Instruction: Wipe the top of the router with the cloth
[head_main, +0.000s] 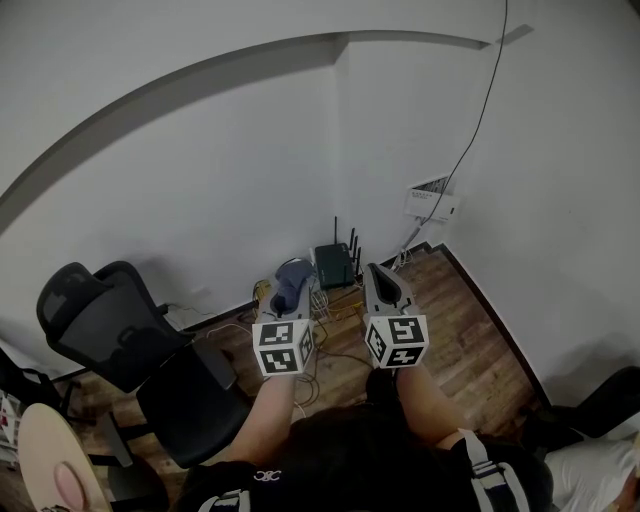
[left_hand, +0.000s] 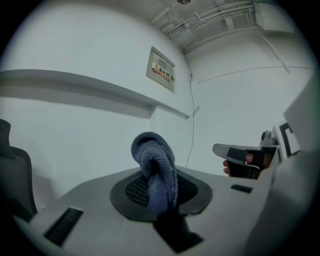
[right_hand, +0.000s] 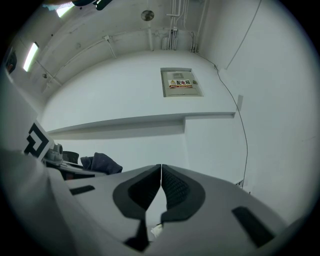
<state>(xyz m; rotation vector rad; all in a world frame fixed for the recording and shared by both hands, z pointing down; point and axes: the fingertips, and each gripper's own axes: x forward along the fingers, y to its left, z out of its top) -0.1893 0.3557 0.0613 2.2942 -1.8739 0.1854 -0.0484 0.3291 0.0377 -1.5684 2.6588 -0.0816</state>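
Observation:
The dark router (head_main: 334, 266) with upright antennas stands on the wooden floor in the room's corner, against the wall. Both grippers are held up above the floor in front of it, apart from it. My left gripper (head_main: 291, 283) (left_hand: 160, 192) is shut on a bunched dark blue cloth (head_main: 293, 276) (left_hand: 155, 167) that sticks up from between its pads. The right gripper (head_main: 380, 277) (right_hand: 161, 187) is shut with its pads touching and nothing between them. The cloth (right_hand: 102, 163) also shows at the left of the right gripper view. Neither gripper view shows the router.
A black office chair (head_main: 130, 345) stands at the left. Loose cables (head_main: 322, 308) lie on the floor around the router. A white box (head_main: 432, 202) with a cable hangs on the right wall. A round table edge (head_main: 50, 455) is at lower left.

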